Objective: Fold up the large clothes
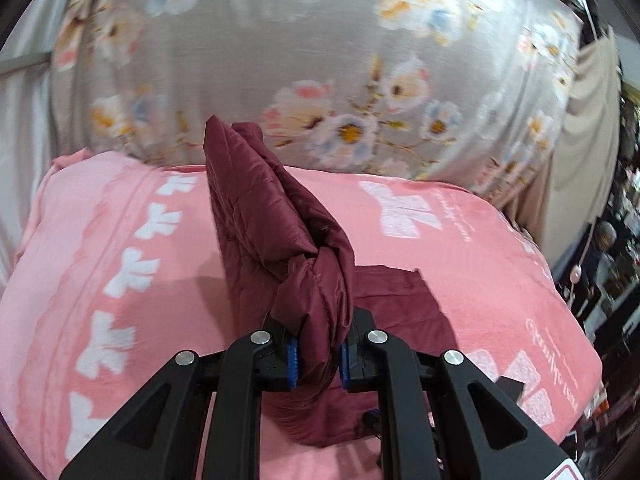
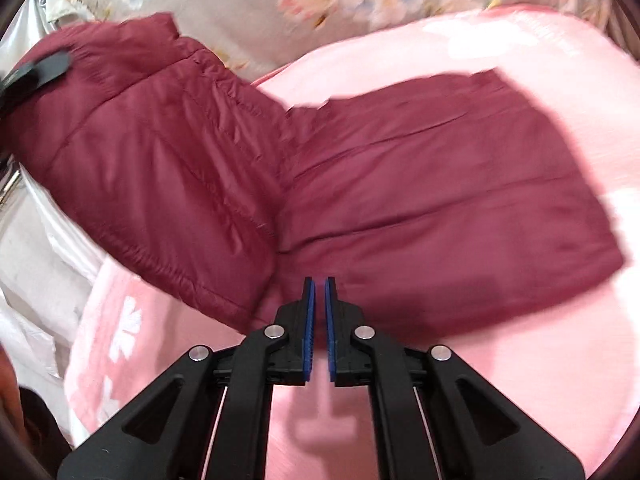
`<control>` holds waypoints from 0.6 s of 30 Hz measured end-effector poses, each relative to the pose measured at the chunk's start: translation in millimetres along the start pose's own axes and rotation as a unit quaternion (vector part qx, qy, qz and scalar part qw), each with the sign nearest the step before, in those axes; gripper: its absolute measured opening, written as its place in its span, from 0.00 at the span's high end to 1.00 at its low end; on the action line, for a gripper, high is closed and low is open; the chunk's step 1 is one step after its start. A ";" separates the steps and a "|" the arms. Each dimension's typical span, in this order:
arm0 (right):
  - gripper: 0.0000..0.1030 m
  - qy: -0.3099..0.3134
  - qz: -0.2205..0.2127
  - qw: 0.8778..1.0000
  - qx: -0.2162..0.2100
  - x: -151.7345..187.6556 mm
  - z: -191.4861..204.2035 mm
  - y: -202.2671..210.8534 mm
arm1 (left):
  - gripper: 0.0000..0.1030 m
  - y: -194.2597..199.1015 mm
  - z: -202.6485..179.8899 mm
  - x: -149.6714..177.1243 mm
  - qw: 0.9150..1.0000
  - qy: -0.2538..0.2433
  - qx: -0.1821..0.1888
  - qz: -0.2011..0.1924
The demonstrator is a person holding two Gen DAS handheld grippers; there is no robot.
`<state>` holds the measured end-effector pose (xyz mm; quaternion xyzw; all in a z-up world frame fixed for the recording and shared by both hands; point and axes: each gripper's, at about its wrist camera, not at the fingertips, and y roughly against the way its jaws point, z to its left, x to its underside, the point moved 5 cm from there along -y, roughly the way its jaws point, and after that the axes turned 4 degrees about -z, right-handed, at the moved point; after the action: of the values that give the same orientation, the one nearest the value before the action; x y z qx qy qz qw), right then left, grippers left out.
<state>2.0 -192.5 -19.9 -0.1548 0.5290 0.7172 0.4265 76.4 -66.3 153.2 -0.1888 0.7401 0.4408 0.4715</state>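
Observation:
A maroon quilted jacket [image 1: 256,208] lies on a pink blanket [image 1: 480,248]. My left gripper [image 1: 320,320] is shut on a bunched fold of the jacket, and the blue pads press the fabric, which rises in a lifted flap ahead of them. In the right wrist view the jacket [image 2: 420,184] spreads across the blanket [image 2: 400,420], its left part raised, with a black finger [image 2: 36,76] of the left gripper at its top left corner. My right gripper [image 2: 319,282] hovers at the jacket's near edge, shut, with nothing between its pads.
A grey floral bedsheet [image 1: 280,40] lies beyond the blanket. White plastic sheeting [image 2: 40,280] borders the bed's left side. A beige cloth [image 1: 588,128] hangs at the right, with a cluttered room [image 1: 612,264] past the bed's edge.

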 end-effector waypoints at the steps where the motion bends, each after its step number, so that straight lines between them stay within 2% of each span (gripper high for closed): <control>1: 0.95 -0.004 -0.005 1.000 0.012 0.6 -14.3 13.5 | 0.89 -9.3 -16.6 2.1 1.000 -0.007 0.008 0.009; 6: 0.95 -0.016 -0.025 0.995 0.098 7.9 -74.9 58.5 | 0.89 -65.9 -87.3 31.0 0.997 -0.029 0.031 0.071; 8: 0.95 -0.035 -0.026 0.993 0.113 11.2 -96.7 69.1 | 0.89 -92.3 -109.4 48.0 0.993 -0.036 0.029 0.105; 10: 0.95 -0.054 -0.029 0.990 0.126 15.2 -118.4 79.6 | 0.88 -117.5 -126.8 69.3 0.988 -0.041 0.029 0.148; 11: 0.95 -0.061 -0.030 0.989 0.133 16.5 -129.0 84.4 | 0.87 -136.4 -135.5 85.5 0.982 -0.040 0.023 0.181; 13: 0.95 -0.074 -0.033 0.987 0.143 18.7 -146.5 92.5 | 0.85 -152.6 -146.0 99.6 0.977 -0.053 0.007 0.206; 15: 0.95 -0.084 -0.033 0.985 0.149 15.6 -153.7 88.9 | 0.81 -158.6 -155.3 103.6 0.975 -0.069 -0.010 0.211; 17: 0.94 -0.087 -0.037 0.984 0.153 11.0 -158.4 88.6 | 0.64 -150.5 -161.6 94.5 0.975 -0.054 0.014 0.215; 18: 0.94 -0.087 -0.040 0.983 0.154 9.1 -159.6 90.3 | 0.61 -143.2 -162.4 85.9 0.976 -0.038 0.033 0.213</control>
<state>-109.9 -337.5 -32.1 -0.0452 0.5870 0.6204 0.5182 48.1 -266.8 38.1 0.0055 0.7588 0.5135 0.4007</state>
